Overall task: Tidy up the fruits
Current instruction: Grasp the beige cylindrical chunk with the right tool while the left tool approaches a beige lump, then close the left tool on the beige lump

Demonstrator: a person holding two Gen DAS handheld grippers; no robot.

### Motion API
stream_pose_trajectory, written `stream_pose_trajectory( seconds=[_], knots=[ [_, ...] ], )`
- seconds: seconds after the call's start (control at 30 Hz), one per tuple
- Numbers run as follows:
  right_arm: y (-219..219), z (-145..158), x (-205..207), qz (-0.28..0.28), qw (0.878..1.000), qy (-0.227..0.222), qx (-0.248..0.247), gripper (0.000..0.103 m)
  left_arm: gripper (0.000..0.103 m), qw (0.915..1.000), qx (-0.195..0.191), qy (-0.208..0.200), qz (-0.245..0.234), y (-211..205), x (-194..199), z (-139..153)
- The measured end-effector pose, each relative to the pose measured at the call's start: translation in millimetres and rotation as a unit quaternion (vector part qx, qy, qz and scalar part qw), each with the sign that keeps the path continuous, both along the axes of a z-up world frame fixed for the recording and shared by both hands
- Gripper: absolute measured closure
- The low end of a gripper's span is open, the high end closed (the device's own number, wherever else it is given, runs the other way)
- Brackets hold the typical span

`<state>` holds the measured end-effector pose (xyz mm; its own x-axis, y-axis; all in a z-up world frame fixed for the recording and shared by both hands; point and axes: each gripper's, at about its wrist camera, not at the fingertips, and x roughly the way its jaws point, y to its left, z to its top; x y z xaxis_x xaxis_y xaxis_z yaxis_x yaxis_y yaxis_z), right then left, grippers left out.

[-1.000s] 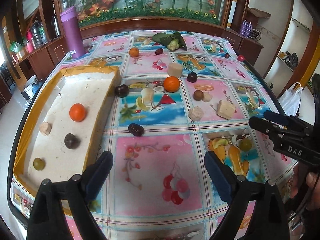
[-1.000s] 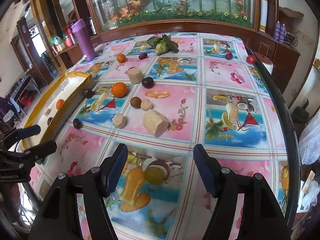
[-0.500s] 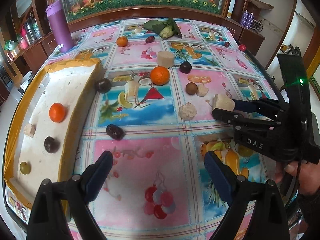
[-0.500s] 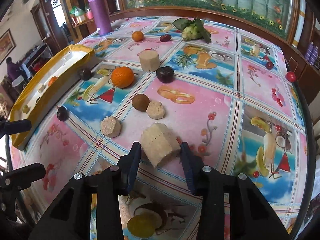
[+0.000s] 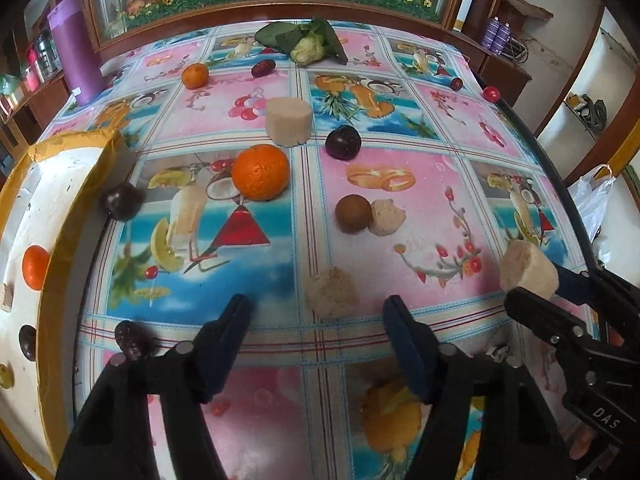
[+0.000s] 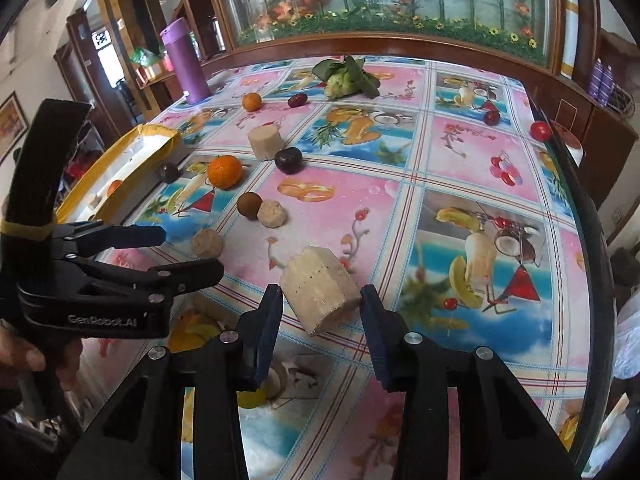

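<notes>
My left gripper (image 5: 318,314) points down at the table, its jaws closing around a small rough beige chunk (image 5: 332,296). Gaps still show on both sides of the chunk, so the pads do not press it. In the right wrist view this same gripper (image 6: 191,252) straddles the small chunk (image 6: 207,242). My right gripper (image 6: 320,304) is shut on a larger beige cut cylinder (image 6: 318,290), which lies tilted between the pads; in the left wrist view that cylinder (image 5: 528,270) sits at the right edge. A white tray with a yellow rim (image 5: 52,280) stands at the left.
On the table lie an orange (image 5: 260,172), a dark plum (image 5: 342,142), a brown fruit (image 5: 352,214) touching a beige piece (image 5: 387,217), a beige cylinder (image 5: 288,120) and two dark fruits (image 5: 122,200) (image 5: 130,338). Greens (image 5: 308,44) and a purple bottle (image 5: 74,52) stand at the back.
My left gripper moved forward and down over the small beige chunk, and its jaws narrowed. My right gripper moved onto the large cylinder, closed on it and still grips it.
</notes>
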<state>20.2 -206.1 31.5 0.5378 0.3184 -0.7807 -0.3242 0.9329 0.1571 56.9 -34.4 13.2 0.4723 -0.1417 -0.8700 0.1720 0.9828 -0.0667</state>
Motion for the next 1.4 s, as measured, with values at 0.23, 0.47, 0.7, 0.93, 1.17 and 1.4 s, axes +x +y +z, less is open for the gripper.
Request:
stream_pose_trajectory(
  seconds=[0.23,0.47,0.7,0.93,1.17,1.4],
  knots=[
    [-5,2,-5,-0.019,1.0,0.004,0.021,0.064,0.072,0.9997,-0.023,0.0,-0.01,13,-2,5],
    [0,14,-17,-0.022,1.0,-0.011,0.01,0.064,0.073,0.9987,-0.035,-0.028,-0.027,23,-25,27],
    [9,12,-32,-0.025,1.0,-0.008,-0.012,0.064,0.061,0.9977,-0.052,-0.012,-0.04,27,-21,20],
    [3,12,-40,-0.037,0.999,-0.005,-0.021,0.064,0.038,0.9985,-0.034,-0.017,-0.038,13,-8,1],
    [-5,14,-45,-0.05,0.999,-0.008,-0.007,0.064,0.076,0.9969,0.005,-0.061,-0.049,11,-8,-2],
    [-7,20,-49,-0.051,0.999,-0.015,0.001,0.064,0.076,0.997,-0.029,-0.056,-0.044,29,-26,19]
  ],
)
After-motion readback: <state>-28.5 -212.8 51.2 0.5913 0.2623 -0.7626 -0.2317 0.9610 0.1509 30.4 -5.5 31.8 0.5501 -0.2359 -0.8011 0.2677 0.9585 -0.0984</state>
